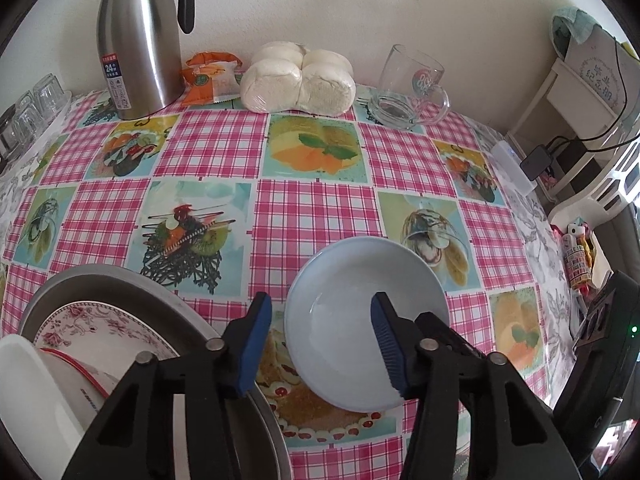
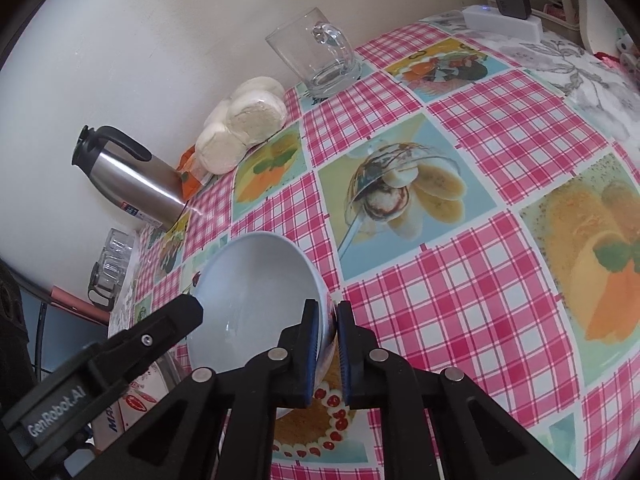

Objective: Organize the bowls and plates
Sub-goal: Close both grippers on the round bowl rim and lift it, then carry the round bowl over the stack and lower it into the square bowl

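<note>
A pale blue bowl (image 1: 360, 316) is held tilted just above the checked tablecloth. My right gripper (image 2: 329, 344) is shut on the bowl's rim (image 2: 256, 300), one pad inside and one outside. My left gripper (image 1: 320, 344) is open; its right finger (image 1: 388, 344) reaches into the bowl and its left finger (image 1: 256, 344) is outside it. In the right wrist view the left gripper's black finger (image 2: 168, 320) shows at the bowl's left edge. A metal basin (image 1: 132, 284) at lower left holds a floral plate (image 1: 104, 328) and a white bowl (image 1: 40, 392).
Along the wall stand a steel thermos jug (image 1: 140, 36), an orange snack packet (image 1: 208, 76), bagged white buns (image 1: 298, 78) and a glass mug (image 1: 412, 84). Upturned glasses (image 1: 32, 108) sit at far left. A white power strip (image 1: 512, 168) lies at the table's right edge.
</note>
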Tool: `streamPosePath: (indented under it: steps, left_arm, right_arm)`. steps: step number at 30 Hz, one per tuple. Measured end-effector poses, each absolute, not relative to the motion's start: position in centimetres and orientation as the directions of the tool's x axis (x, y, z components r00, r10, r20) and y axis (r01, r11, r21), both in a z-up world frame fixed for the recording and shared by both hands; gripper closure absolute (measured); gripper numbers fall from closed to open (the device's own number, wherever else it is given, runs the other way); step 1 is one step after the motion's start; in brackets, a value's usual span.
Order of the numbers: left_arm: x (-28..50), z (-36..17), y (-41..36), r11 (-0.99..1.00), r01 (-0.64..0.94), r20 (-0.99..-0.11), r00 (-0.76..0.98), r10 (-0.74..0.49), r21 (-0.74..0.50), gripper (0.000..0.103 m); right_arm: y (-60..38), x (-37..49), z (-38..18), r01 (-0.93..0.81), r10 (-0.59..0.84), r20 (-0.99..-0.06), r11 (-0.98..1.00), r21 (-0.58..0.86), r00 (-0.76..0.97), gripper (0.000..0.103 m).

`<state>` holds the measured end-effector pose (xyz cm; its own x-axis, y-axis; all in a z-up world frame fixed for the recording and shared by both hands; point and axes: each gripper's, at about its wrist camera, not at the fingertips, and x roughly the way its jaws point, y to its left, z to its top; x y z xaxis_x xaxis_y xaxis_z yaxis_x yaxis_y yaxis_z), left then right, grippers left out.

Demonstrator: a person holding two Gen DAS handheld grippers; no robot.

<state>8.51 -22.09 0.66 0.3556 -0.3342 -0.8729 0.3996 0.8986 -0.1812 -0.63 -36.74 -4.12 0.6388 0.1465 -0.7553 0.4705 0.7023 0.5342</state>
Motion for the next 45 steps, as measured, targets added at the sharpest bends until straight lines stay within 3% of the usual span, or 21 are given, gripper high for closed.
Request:
streamPosePath:
  steps: [10,27,34,39,45]
  left_arm:
    - [7.9,-0.6,-22.8,0.891,0.428,-0.888,0.337,-0.315,-0.153,0.075]
    - [6.8,-2.4,-23.7,0.858,0.477,-0.897,0.271,-0.348,-0.188,0.077]
    - [6.9,-2.4,-23.1,0.852,0.46,-0.885,0.246,-0.395,-0.252,0.088]
    - [6.2,0.1,-22.1,0.838,0.46,-0.851,0.273,-0.449,-0.294,0.088]
    - [5.1,5.4,-18.1,0.821,0.446,-0.784,0.335,-0.522,-0.357,0.088]
  right_arm:
    - [-37.2,-1.6,-3.8,0.485,0.13,-0.762,0.701,0.523,0.634,0.093]
    - [-38.3,-4.2,-3.8,0.522,0.118,-0.763,0.663,0.537,0.636,0.093]
    - [-38.6,-4.8,-3.8,0.522,0.119,-0.763,0.661,0.538,0.635,0.094]
    - [-38.4,-5.6,-2.3,0.505,0.116,-0.743,0.664,0.551,0.659,0.093]
    - [-36.4,-6.4,3.4,0.429,0.093,-0.679,0.712,0.556,0.728,0.093]
